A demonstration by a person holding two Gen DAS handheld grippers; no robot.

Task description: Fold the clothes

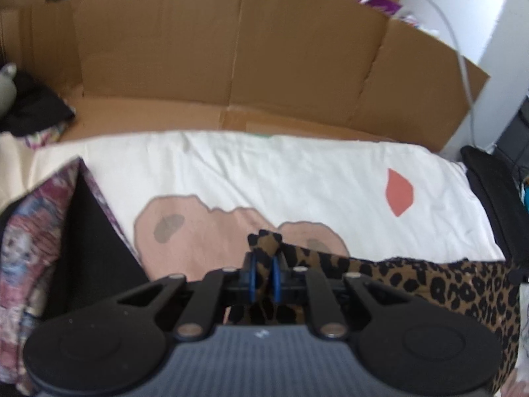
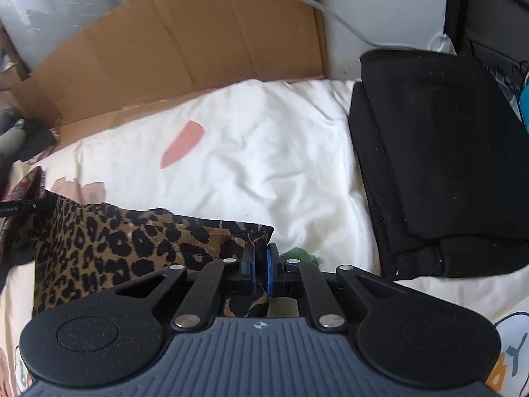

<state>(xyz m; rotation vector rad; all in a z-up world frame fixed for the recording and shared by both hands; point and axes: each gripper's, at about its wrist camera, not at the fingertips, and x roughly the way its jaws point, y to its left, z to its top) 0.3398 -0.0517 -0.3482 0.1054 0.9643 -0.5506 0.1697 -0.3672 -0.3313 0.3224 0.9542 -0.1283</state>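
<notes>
Right tool (image 2: 261, 266) clamped on leopard-print garment (image 2: 109, 241) over white bedsheet (image 2: 264, 152)

The leopard garment (image 2: 109, 241) lies on the bedsheet (image 2: 264, 152), cardboard (image 1: 231, 56) behind.

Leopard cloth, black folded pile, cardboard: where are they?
leopard cloth (image 2: 109, 241), right wrist view, on its spotted middle.
black folded pile (image 2: 443, 165), right wrist view, on its top.
cardboard (image 1: 231, 56), left wrist view, on its upright panel.

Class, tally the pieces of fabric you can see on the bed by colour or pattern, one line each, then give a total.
Leopard-print garment: 1
Folded black garment: 1
Crumpled black cloth: 1
Floral patterned fabric: 1
Total: 4
</notes>
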